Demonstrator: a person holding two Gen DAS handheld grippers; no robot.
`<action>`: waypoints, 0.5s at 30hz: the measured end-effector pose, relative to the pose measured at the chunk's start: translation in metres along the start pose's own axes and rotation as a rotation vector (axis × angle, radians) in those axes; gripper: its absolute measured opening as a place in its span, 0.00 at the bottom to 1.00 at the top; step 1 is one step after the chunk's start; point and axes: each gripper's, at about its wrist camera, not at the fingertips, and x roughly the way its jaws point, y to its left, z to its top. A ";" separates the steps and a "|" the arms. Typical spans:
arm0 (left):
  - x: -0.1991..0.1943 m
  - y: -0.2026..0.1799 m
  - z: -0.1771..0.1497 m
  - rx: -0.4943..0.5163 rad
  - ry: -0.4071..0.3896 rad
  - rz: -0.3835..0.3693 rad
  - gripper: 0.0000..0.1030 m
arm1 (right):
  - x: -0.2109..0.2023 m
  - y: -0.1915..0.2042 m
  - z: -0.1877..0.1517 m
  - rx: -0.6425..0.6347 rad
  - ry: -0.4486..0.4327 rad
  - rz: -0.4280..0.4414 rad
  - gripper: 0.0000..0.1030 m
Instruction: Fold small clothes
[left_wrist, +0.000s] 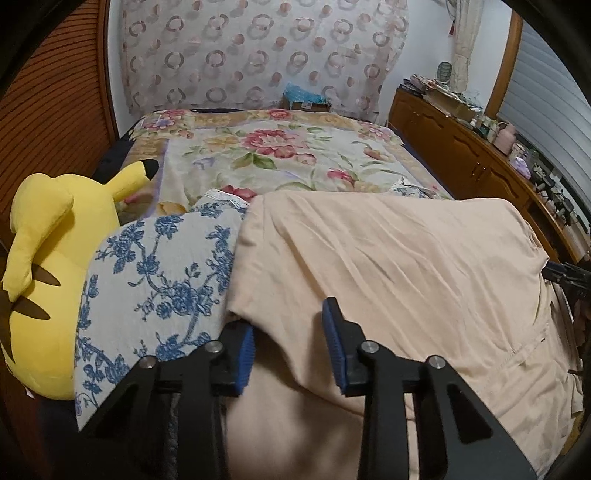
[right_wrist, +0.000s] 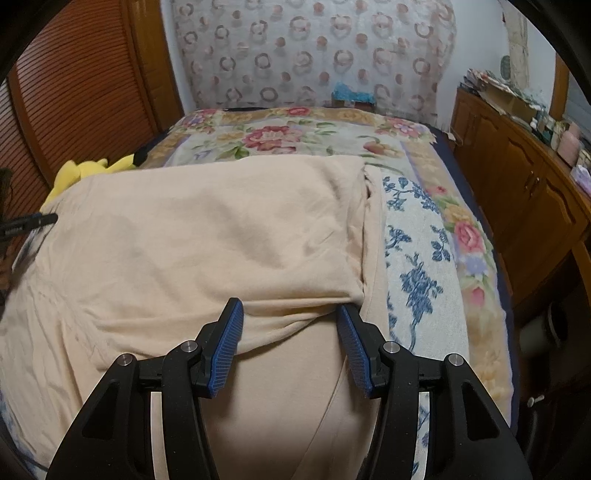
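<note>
A peach garment (left_wrist: 388, 266) lies spread on a blue-flowered white cloth (left_wrist: 155, 280) on the bed; it also shows in the right wrist view (right_wrist: 207, 236), its right part folded over. My left gripper (left_wrist: 290, 328) is open at the garment's near left edge; the left finger's tip is tucked under the fabric. My right gripper (right_wrist: 290, 314) is open at the garment's near right corner, jaws on either side of a fold. The right gripper's tip (left_wrist: 565, 275) shows at the right edge of the left wrist view, and the left gripper's tip (right_wrist: 29, 223) at the left edge of the right wrist view.
A yellow plush toy (left_wrist: 55, 258) lies at the bed's left side. The floral bedspread (left_wrist: 266, 155) covers the far bed. A wooden cabinet (left_wrist: 469, 147) with clutter runs along the right. A slatted wooden door (right_wrist: 74, 92) is on the left.
</note>
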 end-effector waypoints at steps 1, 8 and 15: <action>0.001 0.001 0.000 0.003 -0.003 0.006 0.29 | 0.001 -0.002 0.002 0.009 0.001 0.005 0.52; 0.003 0.000 0.000 0.039 -0.012 0.047 0.19 | 0.005 -0.002 0.007 -0.003 0.010 -0.003 0.45; 0.005 -0.003 0.000 0.064 -0.018 0.067 0.17 | 0.007 -0.008 0.010 0.042 0.004 -0.046 0.45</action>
